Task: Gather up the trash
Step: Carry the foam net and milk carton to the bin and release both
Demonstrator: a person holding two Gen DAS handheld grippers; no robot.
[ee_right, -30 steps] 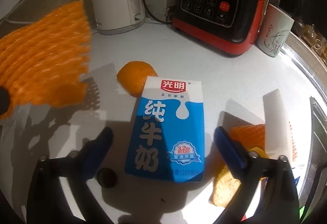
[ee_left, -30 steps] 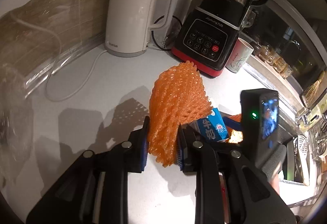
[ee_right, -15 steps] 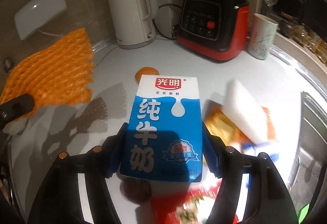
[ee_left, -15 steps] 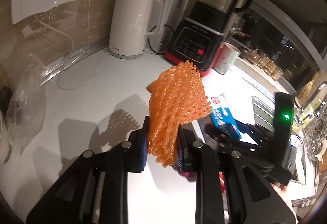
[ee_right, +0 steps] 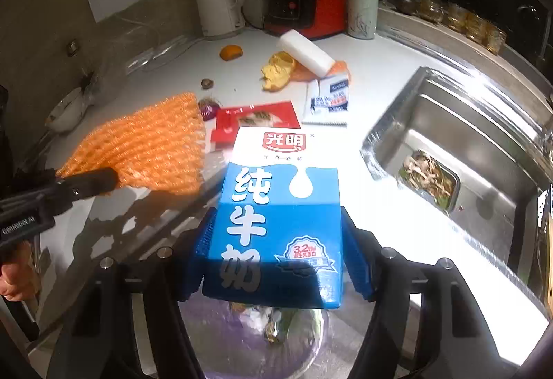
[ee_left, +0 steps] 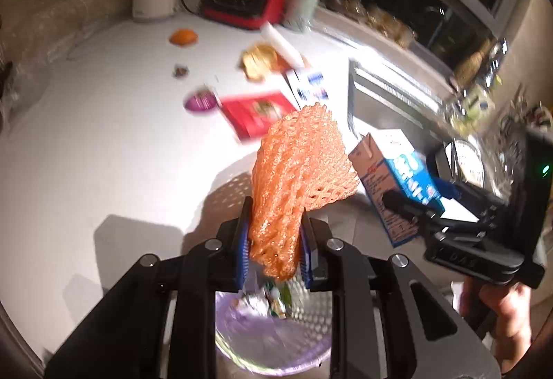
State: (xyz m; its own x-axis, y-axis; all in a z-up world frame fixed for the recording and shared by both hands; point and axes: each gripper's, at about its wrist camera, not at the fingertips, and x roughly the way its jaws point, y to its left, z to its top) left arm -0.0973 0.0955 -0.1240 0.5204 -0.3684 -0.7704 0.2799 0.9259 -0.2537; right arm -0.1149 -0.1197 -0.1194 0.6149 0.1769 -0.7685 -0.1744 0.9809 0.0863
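My left gripper (ee_left: 274, 246) is shut on an orange foam fruit net (ee_left: 297, 168), which stands up from the pads; the same net (ee_right: 148, 145) shows at the left of the right wrist view. My right gripper (ee_right: 280, 256) is shut on a blue and white milk carton (ee_right: 280, 216), also seen as the carton (ee_left: 394, 182) in the left wrist view. Both loads hang above a purple bin (ee_left: 273, 341) lined with a clear bag, bin (ee_right: 242, 337) holding some wrappers. More trash lies on the white counter (ee_left: 103, 137): a red packet (ee_right: 255, 120), a white sachet (ee_right: 328, 101), orange peel (ee_right: 278, 69).
A steel sink (ee_right: 459, 151) with a food tray (ee_right: 430, 177) lies at the right. A white kettle (ee_right: 216, 4), a red and black blender (ee_right: 304, 4) and a cup (ee_right: 361, 14) stand at the back. A white foam block (ee_right: 306, 50), an orange piece (ee_right: 231, 52) and a bowl (ee_right: 67, 109) are on the counter.
Both grippers have pulled back from the kettle and blender to the counter's near edge, over the purple bin. The right gripper closed on the milk carton and lifted it off the counter.
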